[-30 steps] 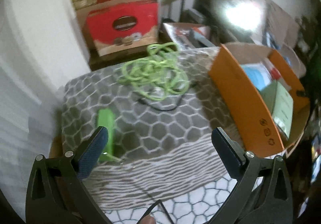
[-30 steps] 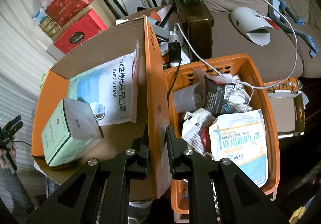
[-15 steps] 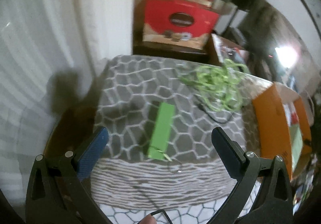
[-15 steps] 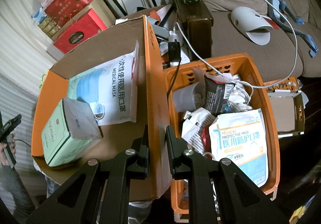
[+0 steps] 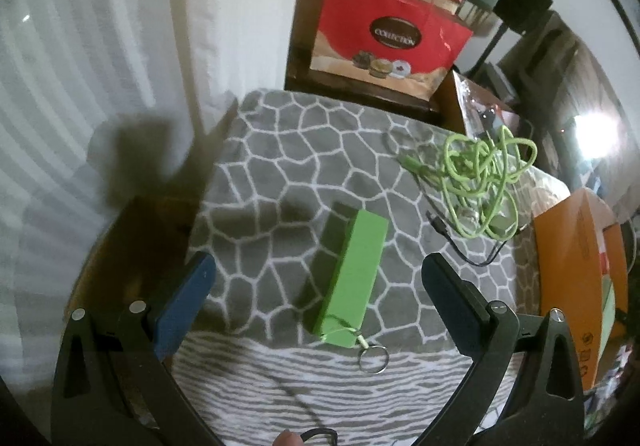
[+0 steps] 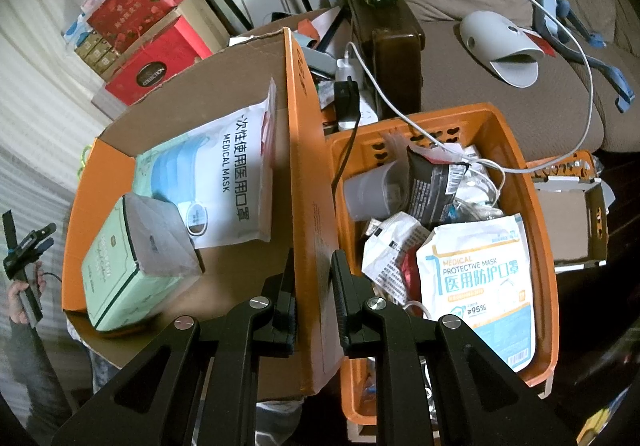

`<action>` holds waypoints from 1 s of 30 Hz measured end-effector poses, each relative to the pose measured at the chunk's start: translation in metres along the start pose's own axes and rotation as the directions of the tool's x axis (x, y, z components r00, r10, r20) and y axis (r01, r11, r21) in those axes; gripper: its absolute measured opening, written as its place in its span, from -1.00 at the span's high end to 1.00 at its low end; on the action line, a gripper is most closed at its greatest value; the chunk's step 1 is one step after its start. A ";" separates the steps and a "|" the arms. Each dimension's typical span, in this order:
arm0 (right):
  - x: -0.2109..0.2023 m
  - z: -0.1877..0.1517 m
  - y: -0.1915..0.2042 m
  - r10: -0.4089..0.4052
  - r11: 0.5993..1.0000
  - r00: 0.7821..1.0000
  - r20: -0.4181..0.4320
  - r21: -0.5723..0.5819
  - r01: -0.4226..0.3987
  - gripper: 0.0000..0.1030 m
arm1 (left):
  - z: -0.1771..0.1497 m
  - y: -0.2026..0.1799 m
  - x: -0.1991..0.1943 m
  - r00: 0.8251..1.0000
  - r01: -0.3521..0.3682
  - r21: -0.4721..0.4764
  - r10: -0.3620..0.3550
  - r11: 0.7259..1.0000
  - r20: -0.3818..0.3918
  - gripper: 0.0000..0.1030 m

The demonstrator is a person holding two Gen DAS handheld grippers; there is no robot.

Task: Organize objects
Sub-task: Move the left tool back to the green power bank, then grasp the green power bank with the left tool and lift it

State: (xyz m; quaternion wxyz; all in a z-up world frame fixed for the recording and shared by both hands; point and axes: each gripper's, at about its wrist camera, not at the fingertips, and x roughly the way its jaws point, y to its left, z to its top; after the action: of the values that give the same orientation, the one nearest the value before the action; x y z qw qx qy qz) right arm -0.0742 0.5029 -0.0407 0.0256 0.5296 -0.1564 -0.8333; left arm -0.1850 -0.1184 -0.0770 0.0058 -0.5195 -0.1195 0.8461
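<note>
A green power bank (image 5: 347, 273) with a key ring (image 5: 373, 359) lies on the grey patterned cloth (image 5: 280, 166). My left gripper (image 5: 316, 278) is open and hangs above it, one finger on each side. A tangled green cable (image 5: 482, 182) lies at the far right of the cloth. My right gripper (image 6: 313, 278) is shut on the side wall of the orange cardboard box (image 6: 306, 206). The box holds a medical mask pack (image 6: 228, 182) and a pale green box (image 6: 120, 278).
An orange plastic basket (image 6: 536, 246) full of packets stands right of the cardboard box. Red gift boxes (image 5: 384, 30) are stacked behind the table. A sofa with a grey slipper (image 6: 500, 42) lies beyond. The cardboard box's corner shows in the left view (image 5: 576, 286).
My left gripper has swung left and come in over the green power bank, which now lies between its open fingers. My right gripper has held still on the box wall.
</note>
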 end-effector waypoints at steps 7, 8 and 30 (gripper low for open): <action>0.000 -0.001 -0.001 0.002 1.000 1.000 -0.002 0.001 -0.002 0.69 | 0.001 -0.014 0.021 0.999 -0.033 0.018 0.033 0.999 -0.018 -0.98; 0.000 0.000 -0.002 0.001 1.000 1.000 -0.001 -0.001 -0.001 0.69 | 0.001 -0.018 0.024 0.998 -0.051 0.032 0.052 0.998 -0.022 -0.94; -0.002 -0.002 -0.005 0.001 1.000 1.000 -0.003 0.003 -0.001 0.68 | -0.005 -0.052 0.061 0.985 -0.134 0.158 0.148 0.978 -0.086 0.45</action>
State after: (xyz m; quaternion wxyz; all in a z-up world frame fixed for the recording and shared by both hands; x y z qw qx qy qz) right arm -0.0715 0.5080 -0.0415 0.0258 0.5309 -0.1579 -0.8322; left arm -0.2147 -0.0591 -0.1220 -0.0090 -0.5654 -0.0173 0.8246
